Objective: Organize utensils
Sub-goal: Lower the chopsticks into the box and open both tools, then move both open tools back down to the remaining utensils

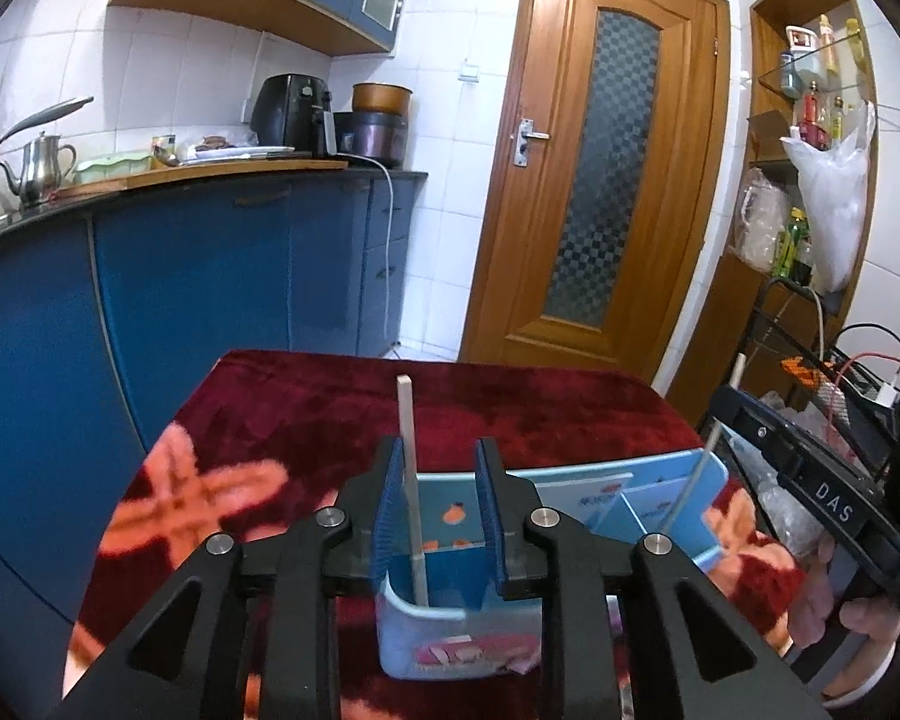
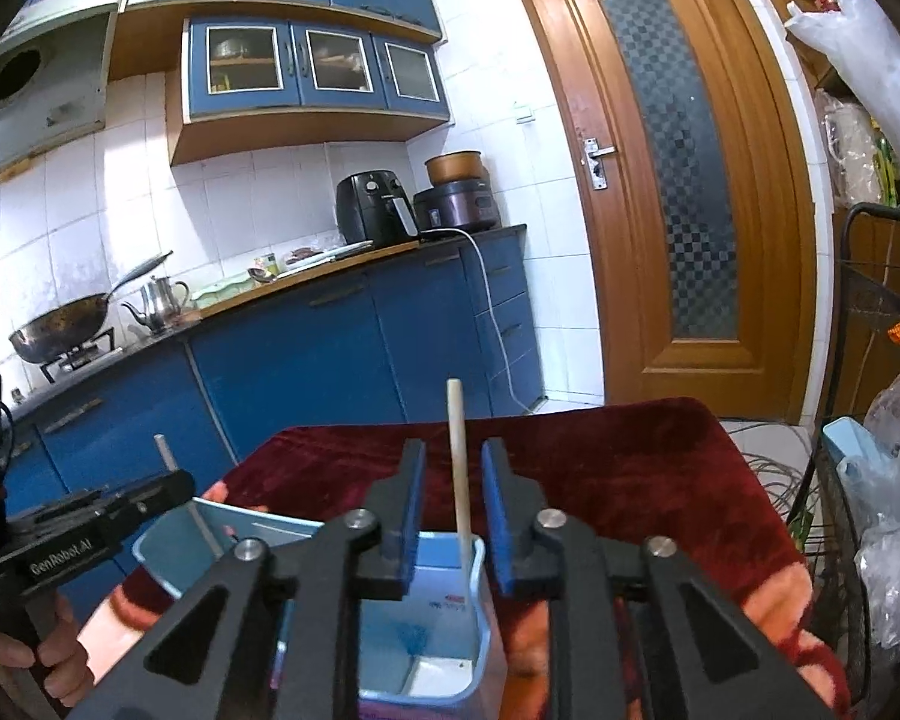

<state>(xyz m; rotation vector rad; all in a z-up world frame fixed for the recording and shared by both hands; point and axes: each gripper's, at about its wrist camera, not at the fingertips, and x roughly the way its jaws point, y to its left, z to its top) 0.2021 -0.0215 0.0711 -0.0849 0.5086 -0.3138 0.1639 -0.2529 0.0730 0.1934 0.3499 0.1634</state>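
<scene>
Blue-padded left gripper (image 1: 439, 501) and right gripper (image 2: 452, 510) both stand apart around upright chopsticks (image 1: 411, 480), gripping nothing.

The desk (image 1: 330, 408) lies bare from the holder (image 1: 570, 492) to its far edge and left corner, so passage there is free. At the near edge the holder itself blocks, with one stick (image 1: 407, 444) upright in its left compartment, another (image 2: 459, 480) in its right. A wire rack (image 2: 870, 324) crowds the desk's right edge.
</scene>
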